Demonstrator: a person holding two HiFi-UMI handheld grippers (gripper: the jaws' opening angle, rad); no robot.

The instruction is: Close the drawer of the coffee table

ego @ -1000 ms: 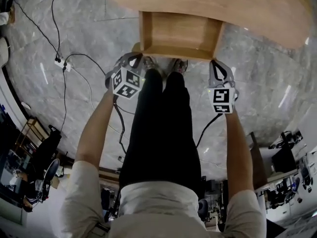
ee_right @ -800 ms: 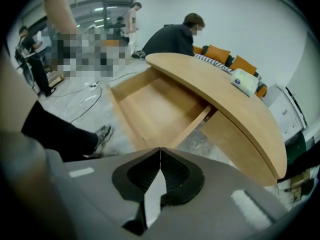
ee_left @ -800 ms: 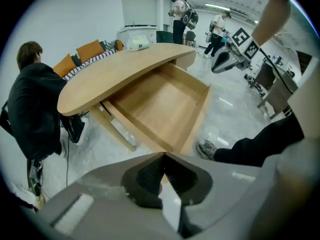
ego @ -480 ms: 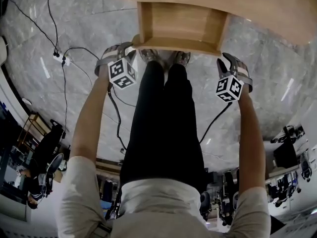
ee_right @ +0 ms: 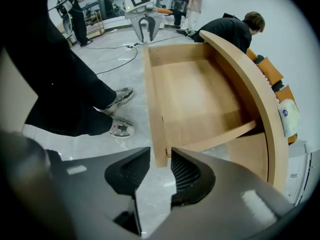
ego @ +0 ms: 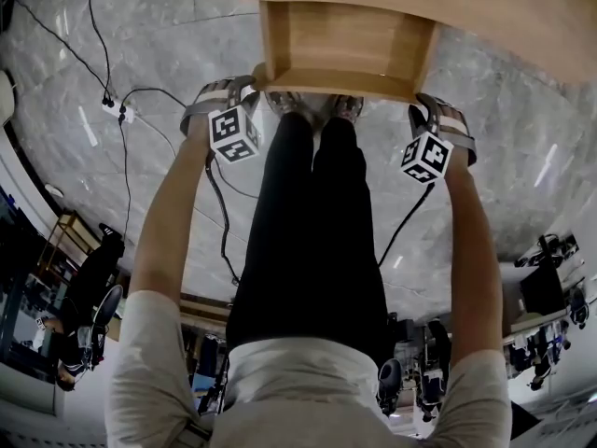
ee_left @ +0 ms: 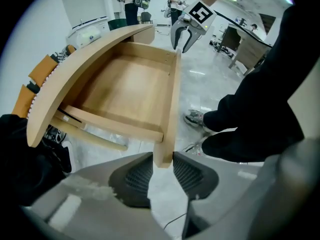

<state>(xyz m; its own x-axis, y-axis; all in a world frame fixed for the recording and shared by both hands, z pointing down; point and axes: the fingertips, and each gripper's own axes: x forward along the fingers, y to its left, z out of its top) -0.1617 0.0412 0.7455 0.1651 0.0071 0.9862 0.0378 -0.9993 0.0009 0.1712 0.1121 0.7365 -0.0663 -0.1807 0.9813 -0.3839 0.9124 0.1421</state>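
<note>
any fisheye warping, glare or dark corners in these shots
Head view: strong fisheye, the floor bulges and carries white glare streaks. Left gripper view: black rounded corners, the drawer evenly lit and sharp. Right gripper view: the same dark corners, drawer sharp, no harsh shadows.

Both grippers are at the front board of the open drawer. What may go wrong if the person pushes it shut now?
1. The jaws of the left gripper and the right gripper have just been opening. They stand around the front board of the drawer without pressing it, so a push may slip off a corner.
2. One jaw of each gripper is inside the drawer and may hit the table top before the drawer shuts.
</note>
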